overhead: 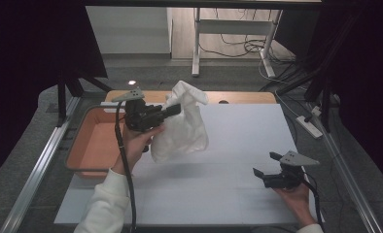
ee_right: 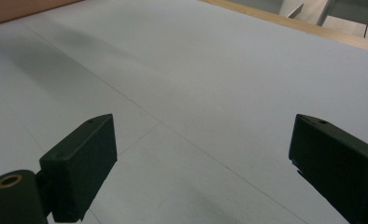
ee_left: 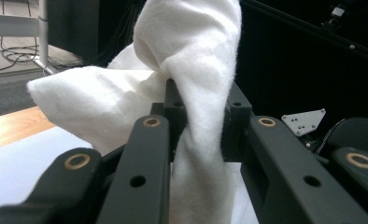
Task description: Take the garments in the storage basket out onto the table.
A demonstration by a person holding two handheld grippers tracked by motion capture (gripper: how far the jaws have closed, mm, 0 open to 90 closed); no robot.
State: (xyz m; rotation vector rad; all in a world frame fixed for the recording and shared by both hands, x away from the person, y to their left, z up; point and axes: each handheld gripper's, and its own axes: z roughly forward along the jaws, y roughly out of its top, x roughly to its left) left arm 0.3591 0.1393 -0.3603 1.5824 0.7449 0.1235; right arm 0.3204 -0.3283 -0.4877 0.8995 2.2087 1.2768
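A white cloth point(overhead: 182, 124) hangs in the air above the white table sheet, bunched and drooping, with my left gripper point(overhead: 176, 109) shut on its upper part. Seen along the left gripper's jaws, the white cloth point(ee_left: 191, 70) is pinched between the fingers point(ee_left: 175, 100) and spills up, left and down past them. My right gripper point(overhead: 266, 164) rests low at the right of the sheet, held by a hand, jaws wide apart. From the right gripper view its fingers point(ee_right: 79, 163) stand open over the bare white sheet point(ee_right: 196, 84) with nothing between them.
An orange-brown bin point(overhead: 95, 141) sits left of the sheet, close under my left hand. The wooden table edge point(overhead: 248, 97) runs behind the sheet. A power strip and cables point(overhead: 310, 126) lie on the floor to the right, a desk frame point(overhead: 197, 43) stands beyond.
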